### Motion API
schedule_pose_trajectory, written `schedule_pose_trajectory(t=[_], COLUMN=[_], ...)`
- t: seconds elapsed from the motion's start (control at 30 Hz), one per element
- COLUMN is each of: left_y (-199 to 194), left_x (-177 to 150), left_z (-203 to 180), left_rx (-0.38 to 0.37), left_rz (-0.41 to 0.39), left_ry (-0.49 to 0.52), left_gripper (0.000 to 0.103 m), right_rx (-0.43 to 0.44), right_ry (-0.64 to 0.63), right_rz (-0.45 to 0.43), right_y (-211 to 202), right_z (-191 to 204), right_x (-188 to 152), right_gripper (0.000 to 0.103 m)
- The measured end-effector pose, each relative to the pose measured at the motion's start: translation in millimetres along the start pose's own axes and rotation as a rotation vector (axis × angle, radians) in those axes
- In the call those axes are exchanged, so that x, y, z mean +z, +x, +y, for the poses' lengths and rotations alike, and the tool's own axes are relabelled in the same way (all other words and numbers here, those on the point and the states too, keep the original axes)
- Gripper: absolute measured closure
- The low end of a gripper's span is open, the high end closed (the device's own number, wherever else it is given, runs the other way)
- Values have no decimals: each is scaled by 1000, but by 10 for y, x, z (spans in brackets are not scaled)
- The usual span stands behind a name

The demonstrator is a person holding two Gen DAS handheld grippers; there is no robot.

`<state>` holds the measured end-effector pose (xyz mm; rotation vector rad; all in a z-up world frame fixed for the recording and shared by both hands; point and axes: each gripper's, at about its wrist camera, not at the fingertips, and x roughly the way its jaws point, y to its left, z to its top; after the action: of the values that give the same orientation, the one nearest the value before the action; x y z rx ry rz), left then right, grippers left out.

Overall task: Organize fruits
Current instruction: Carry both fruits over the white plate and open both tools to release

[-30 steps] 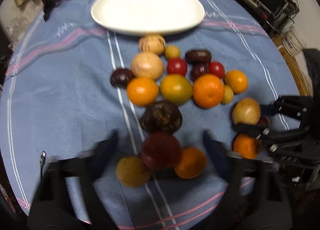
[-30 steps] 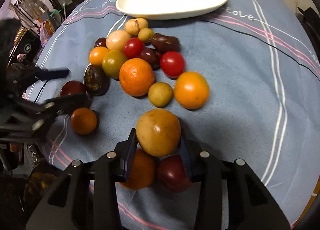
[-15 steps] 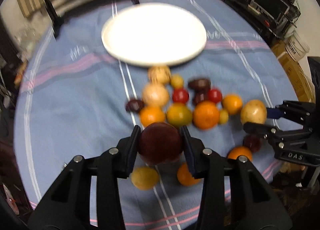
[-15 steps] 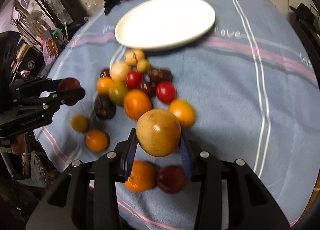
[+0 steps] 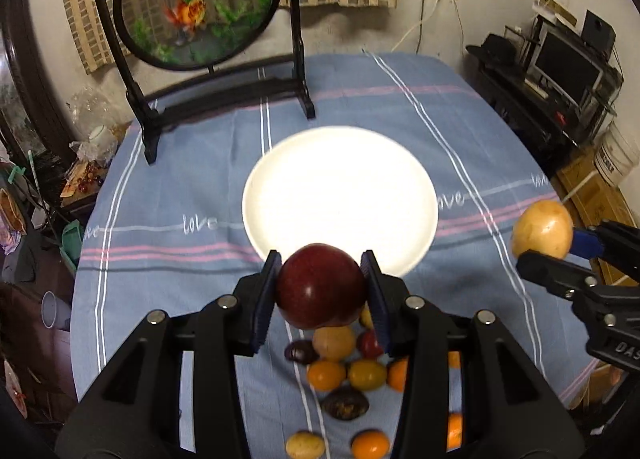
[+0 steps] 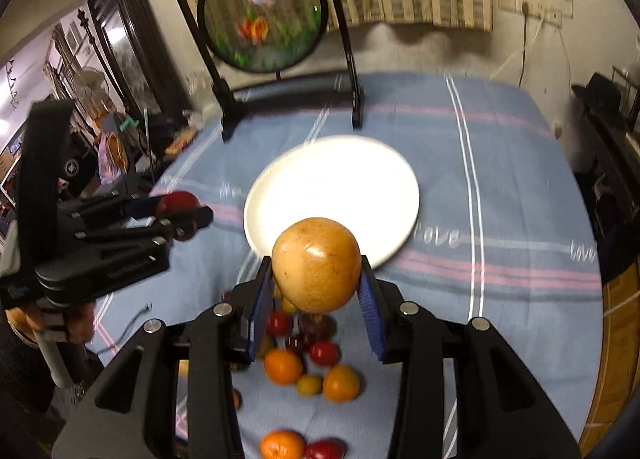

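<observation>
Both grippers are now up off the table with fruit in them. A second ago the left gripper (image 5: 320, 291) stood wide open around the dark red fruit (image 5: 322, 285) as it lay in the pile, and the right gripper (image 6: 316, 291) was closed around the tan fruit (image 6: 316, 264) while it still sat on the cloth. Half a second ago both fruits were clamped and starting to rise. Now each one hangs between its blue pads (image 5: 267, 299), pressed on both sides, well above the pile and lined up with the near rim of the white plate (image 5: 340, 163).

The view has swung too: the pile (image 5: 344, 375) has dropped to the bottom of both pictures, and the far side of the table, with the round goldfish screen (image 5: 196, 3) on its black stand, has come into sight. The plate has nothing on it.

From the left wrist the tan fruit shows at the right edge, held in the other gripper and level with the plate's near right side. From the right wrist the red fruit shows at the left, beside the plate's left edge.

I judge that the pick-up of these two is done and the carry to the plate is under way. Next comes lowering each fruit onto the plate, apart from each other so they do not knock, then opening. Both are round and may roll on the shallow plate. Many fruits are left on the blue cloth (image 5: 160, 179), so the task is only beginning.
</observation>
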<state>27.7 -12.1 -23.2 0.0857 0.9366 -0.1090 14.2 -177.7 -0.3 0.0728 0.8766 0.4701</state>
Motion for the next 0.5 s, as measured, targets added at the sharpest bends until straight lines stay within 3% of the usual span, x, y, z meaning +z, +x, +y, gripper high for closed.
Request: schedule_pose_trajectory(t=[0.23, 0.5], left_y=[110, 510], left_x=[141, 256], left_z=[-6, 116], left_rx=[1, -2], left_rz=[-4, 44], left_ry=[4, -21], left_gripper=[61, 61], right_rx=[-8, -3], right_ry=[-9, -24], right_rz=[-24, 47], right_y=[66, 553], right_z=[-53, -84], right_x=[176, 239], right_gripper=[62, 62])
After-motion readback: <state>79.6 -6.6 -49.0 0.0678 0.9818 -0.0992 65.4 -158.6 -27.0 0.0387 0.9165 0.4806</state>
